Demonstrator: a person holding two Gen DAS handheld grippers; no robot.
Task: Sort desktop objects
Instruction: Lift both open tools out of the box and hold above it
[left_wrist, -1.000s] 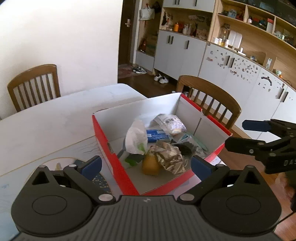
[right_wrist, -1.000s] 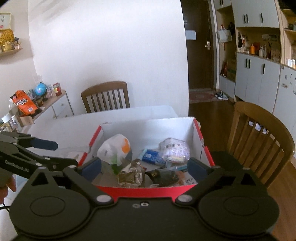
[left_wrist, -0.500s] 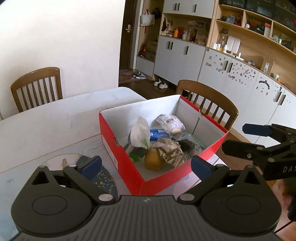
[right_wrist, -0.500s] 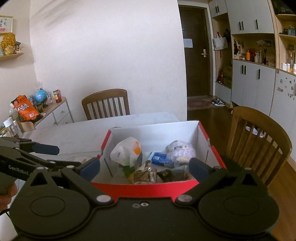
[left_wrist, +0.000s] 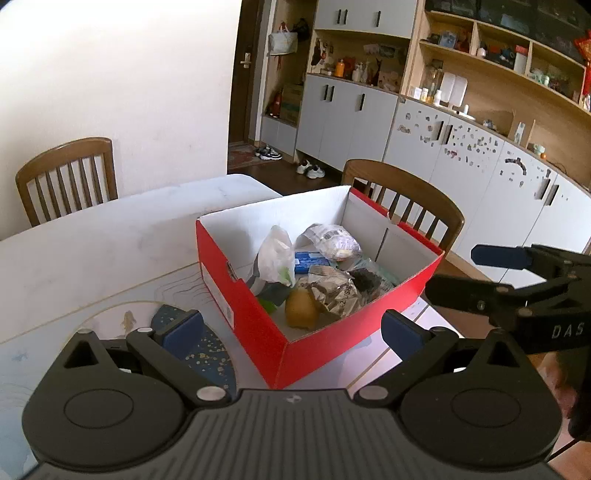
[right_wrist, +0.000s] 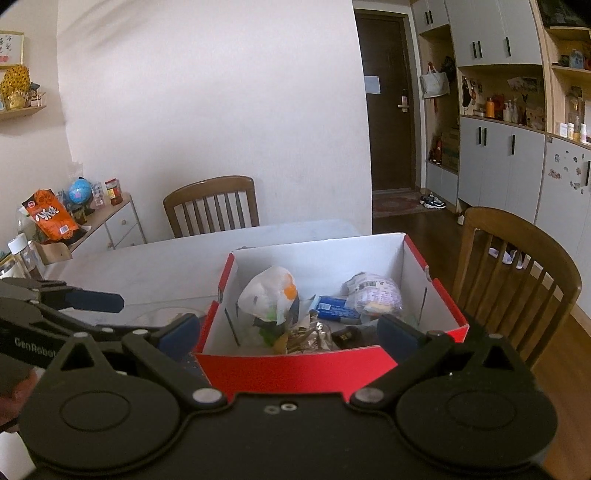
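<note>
Left gripper (left_wrist: 291, 326): fingers wide apart, nothing between them. Right gripper (right_wrist: 290, 330): same, wide, empty. Red box (left_wrist: 255, 325) sits on table (left_wrist: 92, 251) just ahead of both sets of fingertips. Inside the box: white bag (left_wrist: 275, 254), blue packet (left_wrist: 309, 260), foil wrapper (left_wrist: 334, 291), pear (left_wrist: 301, 312).

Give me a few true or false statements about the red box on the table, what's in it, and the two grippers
1. The red box is open at the top. True.
2. The left gripper holds a blue packet. False: it is open and empty; the blue packet lies in the box.
3. A white plastic bag sits inside the box. True.
4. The right gripper is shut on crumpled foil. False: it is open; the crumpled foil wrapper lies in the box.
5. The box stands on a chair. False: it stands on the table.
</note>
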